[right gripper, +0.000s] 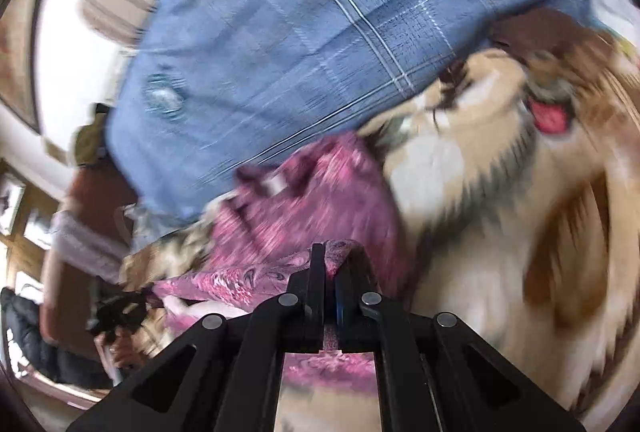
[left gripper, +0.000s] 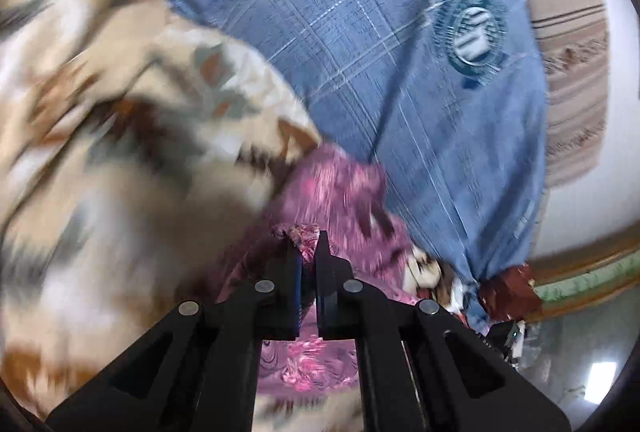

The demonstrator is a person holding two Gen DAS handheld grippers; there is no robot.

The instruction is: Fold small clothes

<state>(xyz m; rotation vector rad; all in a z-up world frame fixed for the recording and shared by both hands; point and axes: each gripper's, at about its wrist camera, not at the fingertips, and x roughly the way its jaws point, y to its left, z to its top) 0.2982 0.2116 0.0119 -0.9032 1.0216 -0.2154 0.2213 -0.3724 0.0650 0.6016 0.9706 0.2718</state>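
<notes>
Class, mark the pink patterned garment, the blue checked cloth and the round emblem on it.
pink patterned garment (left gripper: 340,188), left wrist view, on its bunched middle.
blue checked cloth (left gripper: 340,12), left wrist view, on its flat centre.
round emblem (left gripper: 474,34), left wrist view, on the badge's middle.

Crumpled pink-patterned garment (left gripper: 340,188), edges pinched

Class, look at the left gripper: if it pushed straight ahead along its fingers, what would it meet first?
The left gripper is shut on the pink patterned cloth, so more of that cloth comes first; probably the blue checked cloth lies beyond, though blur hides depth.
</notes>
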